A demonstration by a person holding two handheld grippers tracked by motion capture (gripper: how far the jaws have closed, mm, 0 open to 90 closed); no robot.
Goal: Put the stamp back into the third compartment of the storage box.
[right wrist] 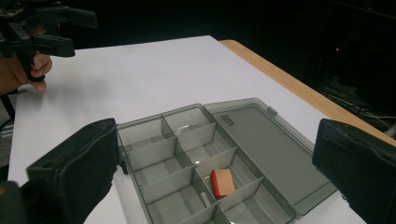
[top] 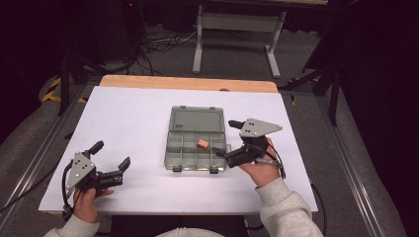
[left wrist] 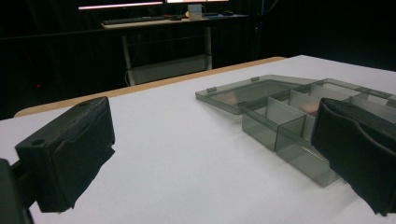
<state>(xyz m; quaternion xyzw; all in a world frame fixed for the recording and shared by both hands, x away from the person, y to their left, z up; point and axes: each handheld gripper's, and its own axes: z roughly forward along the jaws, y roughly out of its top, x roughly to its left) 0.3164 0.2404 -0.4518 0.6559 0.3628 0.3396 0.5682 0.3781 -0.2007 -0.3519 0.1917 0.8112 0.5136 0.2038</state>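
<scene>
- Nearest in the high view: two grey sleeves at the bottom edge, each hand wrapped round a set of tongs
- Left tongs (top: pixel 109 156) low over the near-left part of the white surface (top: pixel 133 123), jaws spread wide with nothing between them, well apart from the box
- Right tongs (top: pixel 228 138) just beside the right edge of the compartment box (top: pixel 196 156), jaws likewise spread wide and empty, grey three-cornered plate on top
- Compartment box of smoky clear plastic in the middle of the surface, open, with lid (top: pixel 195 120) folded flat on the far side and two black latches on the near edge
- Small orange-red block (top: pixel 202 143) inside one compartment on the right side of the far row next to the lid, lying tilted against a divider
- From the right gripper view: block (right wrist: pixel 222 182) between the two black jaws, below them in the tray, untouched; other compartments look bare
- From the left gripper view: box (left wrist: pixel 289 126) ahead and to the right, partly behind the right jaw
- Beyond the surface: wooden strip (top: pixel 188 82) along the far edge, pale metal desk frame (top: pixel 237 34) and cables on the floor
</scene>
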